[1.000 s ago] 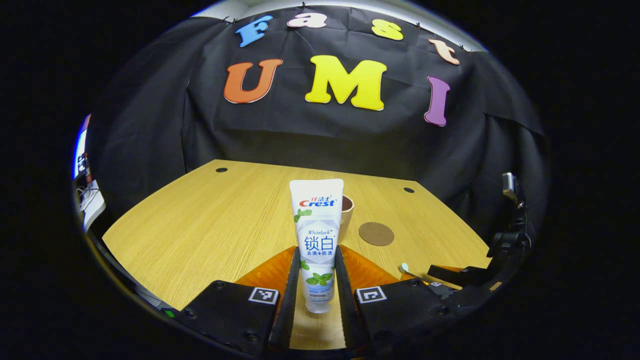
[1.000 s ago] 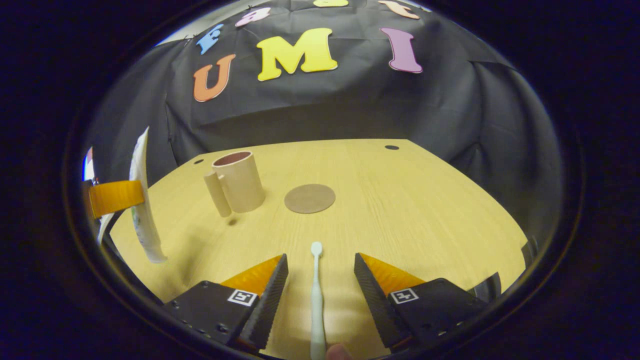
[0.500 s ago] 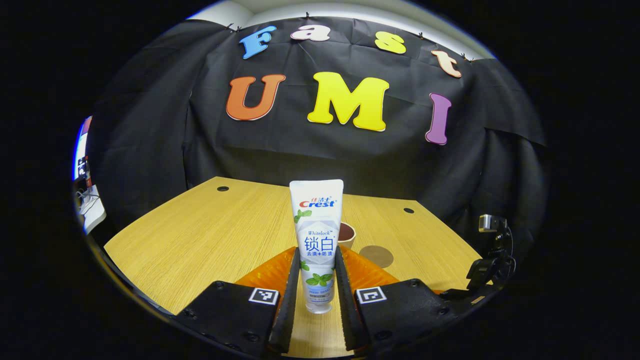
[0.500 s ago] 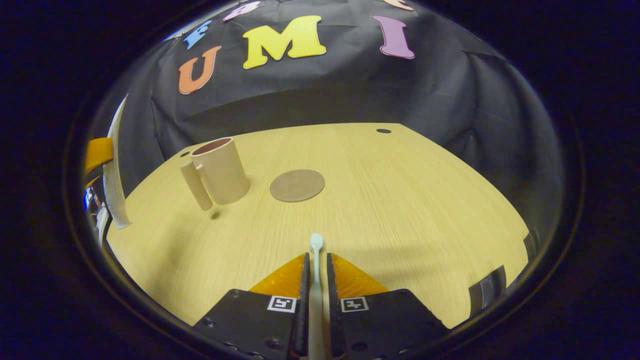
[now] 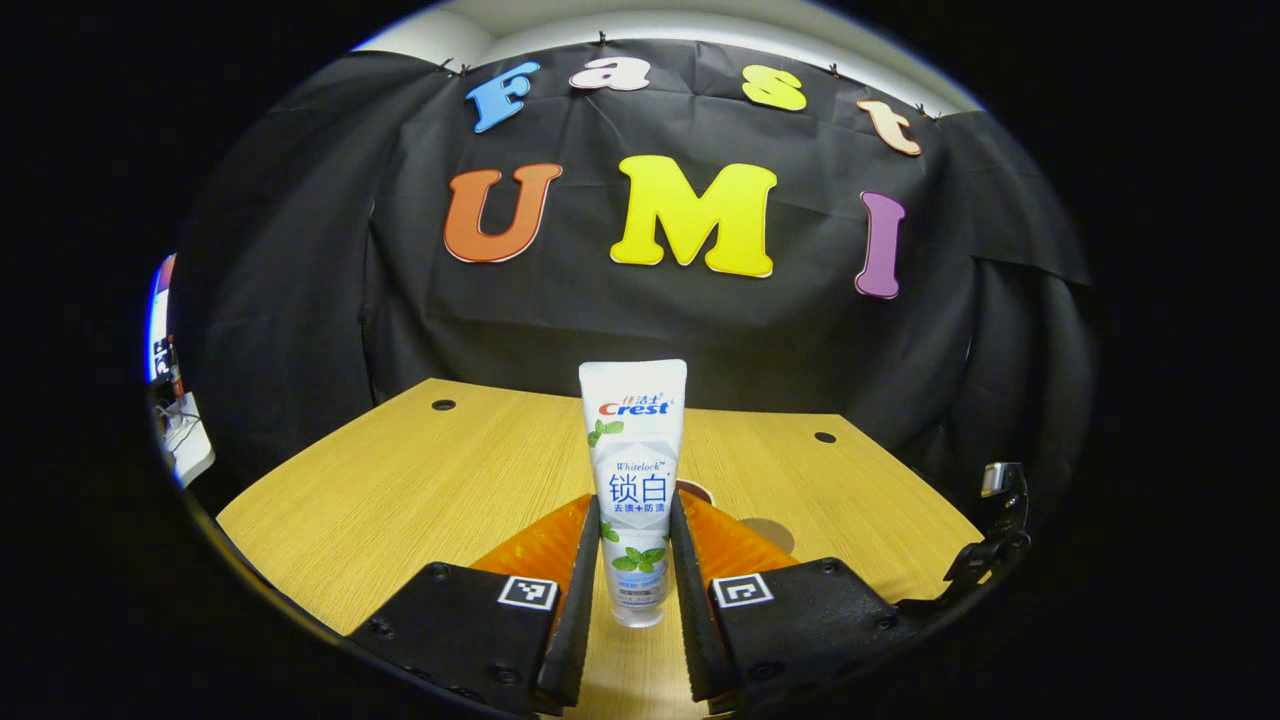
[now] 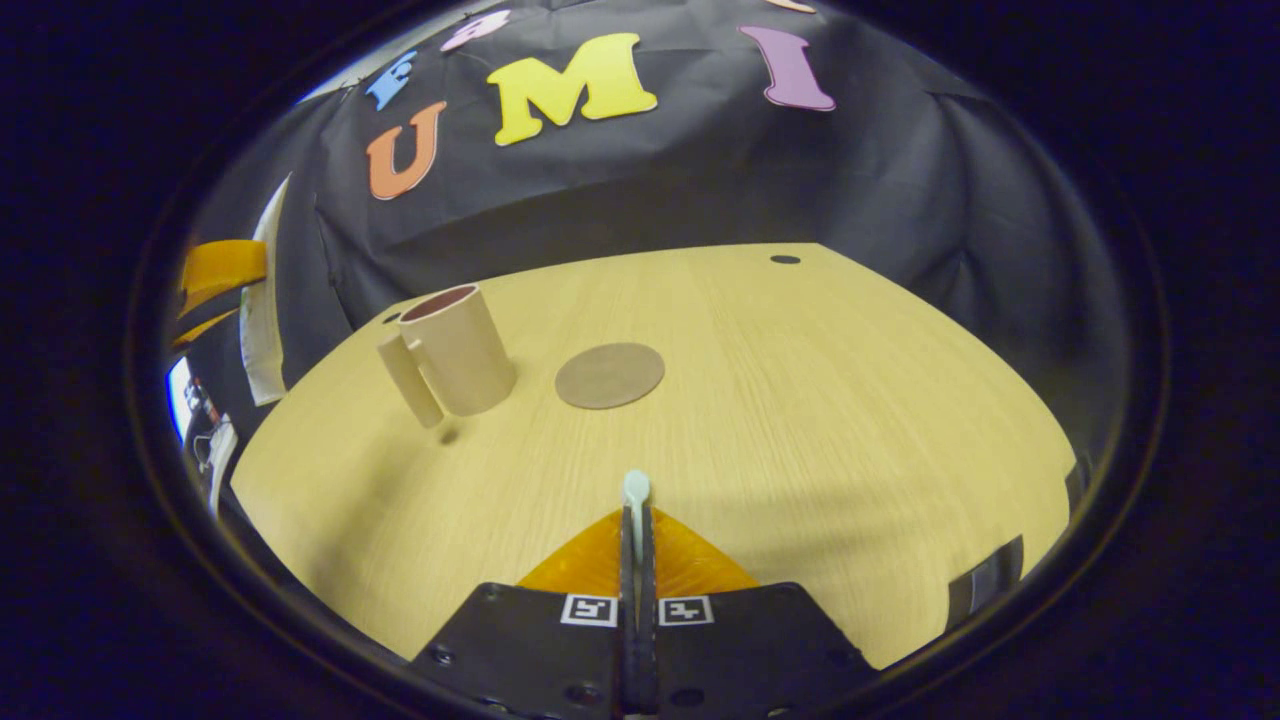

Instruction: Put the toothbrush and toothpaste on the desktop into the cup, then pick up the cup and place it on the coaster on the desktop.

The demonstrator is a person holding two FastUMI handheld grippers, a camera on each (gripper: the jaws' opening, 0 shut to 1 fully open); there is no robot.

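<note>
In the left gripper view, a white toothpaste tube (image 5: 634, 470) stands upright, cap down, with my left gripper (image 5: 635, 545) shut on its lower half, held above the wooden desktop (image 5: 400, 480). Behind it peeks the cup's rim (image 5: 698, 490), and the round brown coaster (image 5: 770, 533) lies to its right. In the right gripper view, my right gripper (image 6: 637, 535) is shut on a pale toothbrush (image 6: 636, 490), whose head sticks out past the fingertips. The beige cup (image 6: 460, 350) with a handle stands at the left, apart from the coaster (image 6: 610, 375). The left gripper (image 6: 220, 272) holds the tube (image 6: 262, 335) at the far left.
The desktop (image 6: 850, 400) has small dark cable holes (image 5: 443, 405) (image 5: 825, 437) (image 6: 785, 259) near its back edge. The black cloth wall closes the back and sides. The right gripper's body (image 5: 1000, 545) shows at the far right of the left gripper view.
My right gripper's fingers have closed from wide open fully onto the toothbrush. My left gripper has lifted with the toothpaste, so the cup and coaster sit lower in its view.
</note>
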